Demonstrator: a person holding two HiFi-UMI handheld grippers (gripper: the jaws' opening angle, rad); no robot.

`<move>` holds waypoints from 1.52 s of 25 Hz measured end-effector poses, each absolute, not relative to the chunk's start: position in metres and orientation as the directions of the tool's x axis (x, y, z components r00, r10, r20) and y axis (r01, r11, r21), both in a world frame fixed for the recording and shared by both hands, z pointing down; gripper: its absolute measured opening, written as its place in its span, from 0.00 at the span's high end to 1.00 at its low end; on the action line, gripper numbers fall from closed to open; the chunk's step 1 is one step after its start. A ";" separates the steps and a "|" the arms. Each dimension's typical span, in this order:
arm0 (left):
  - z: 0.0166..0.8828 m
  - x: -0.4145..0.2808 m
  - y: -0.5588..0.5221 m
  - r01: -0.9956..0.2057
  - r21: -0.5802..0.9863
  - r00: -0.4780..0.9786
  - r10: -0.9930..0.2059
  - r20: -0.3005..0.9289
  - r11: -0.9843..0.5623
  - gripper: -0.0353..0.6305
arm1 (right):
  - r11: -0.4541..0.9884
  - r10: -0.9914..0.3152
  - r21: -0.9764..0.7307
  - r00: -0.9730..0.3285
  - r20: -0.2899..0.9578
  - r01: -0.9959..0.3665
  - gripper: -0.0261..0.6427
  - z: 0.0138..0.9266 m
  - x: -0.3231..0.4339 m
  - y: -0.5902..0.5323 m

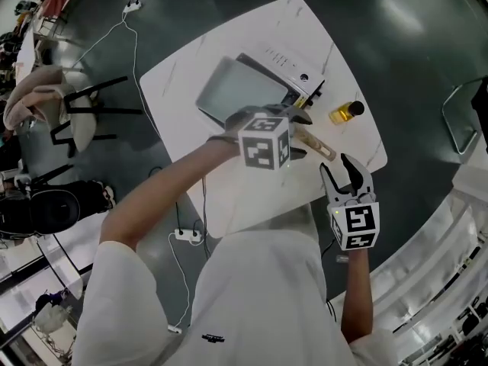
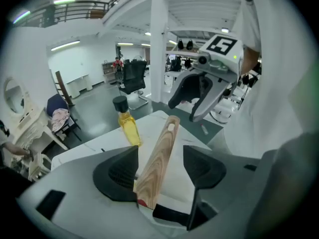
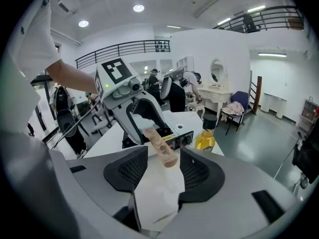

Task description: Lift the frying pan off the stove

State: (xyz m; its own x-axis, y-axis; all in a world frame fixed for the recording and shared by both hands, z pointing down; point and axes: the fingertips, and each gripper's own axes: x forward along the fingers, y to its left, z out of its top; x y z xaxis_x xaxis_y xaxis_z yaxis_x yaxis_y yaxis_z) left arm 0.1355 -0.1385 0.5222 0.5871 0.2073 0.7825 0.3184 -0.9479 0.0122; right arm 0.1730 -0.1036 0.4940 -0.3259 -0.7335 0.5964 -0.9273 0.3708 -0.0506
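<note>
The grey frying pan (image 1: 236,90) sits on the white stove (image 1: 293,69) at the back of the table. Its wooden handle (image 1: 319,146) reaches toward me. My left gripper (image 1: 299,134) straddles the handle near the pan. In the left gripper view the handle (image 2: 158,158) runs between the open jaws of that gripper (image 2: 160,166), close to the left pad, with a gap on the right. My right gripper (image 1: 337,168) stands open at the handle's free end. In the right gripper view the handle tip (image 3: 163,151) lies just ahead of this gripper (image 3: 163,169), untouched.
A bottle of yellow oil (image 1: 345,113) with a black cap stands right of the stove, near the table's right edge (image 1: 377,155). The stove's control knobs (image 3: 179,139) face me. Chairs and cables sit on the dark floor to the left.
</note>
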 end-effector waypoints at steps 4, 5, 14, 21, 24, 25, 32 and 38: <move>0.539 0.140 -0.133 0.404 0.038 0.520 0.263 0.812 -0.914 0.56 | 0.352 -0.719 -0.132 -0.358 0.596 -0.927 0.66 0.507 0.168 -0.106; 0.544 0.140 -0.132 0.422 0.038 0.506 0.270 0.819 -0.906 0.56 | 0.332 -0.720 -0.170 -0.366 0.590 -0.928 0.66 0.510 0.168 -0.107; 0.560 0.138 -0.137 0.492 0.002 0.462 0.263 0.847 -0.871 0.63 | 0.145 -0.702 -0.594 -0.506 0.502 -0.791 0.65 0.520 0.175 -0.121; 0.563 0.140 -0.141 0.507 -0.015 0.471 0.262 0.842 -0.862 0.70 | 0.065 -0.691 -0.801 -0.606 0.394 -0.595 0.65 0.534 0.168 -0.134; 0.566 0.140 -0.142 0.507 -0.027 0.474 0.253 0.843 -0.861 0.70 | 0.070 -0.678 -0.811 -0.625 0.388 -0.580 0.65 0.536 0.162 -0.138; 0.566 0.141 -0.142 0.508 -0.029 0.475 0.252 0.843 -0.861 0.70 | 0.068 -0.674 -0.816 -0.630 0.387 -0.574 0.65 0.537 0.161 -0.139; 0.565 0.138 -0.139 0.531 -0.045 0.463 0.245 0.852 -0.846 0.71 | 0.017 -0.675 -0.867 -0.645 0.358 -0.499 0.66 0.539 0.149 -0.147; 0.567 0.141 -0.134 0.584 -0.080 0.434 0.227 0.872 -0.808 0.76 | 0.002 -0.673 -0.916 -0.677 0.296 -0.402 0.81 0.534 0.142 -0.152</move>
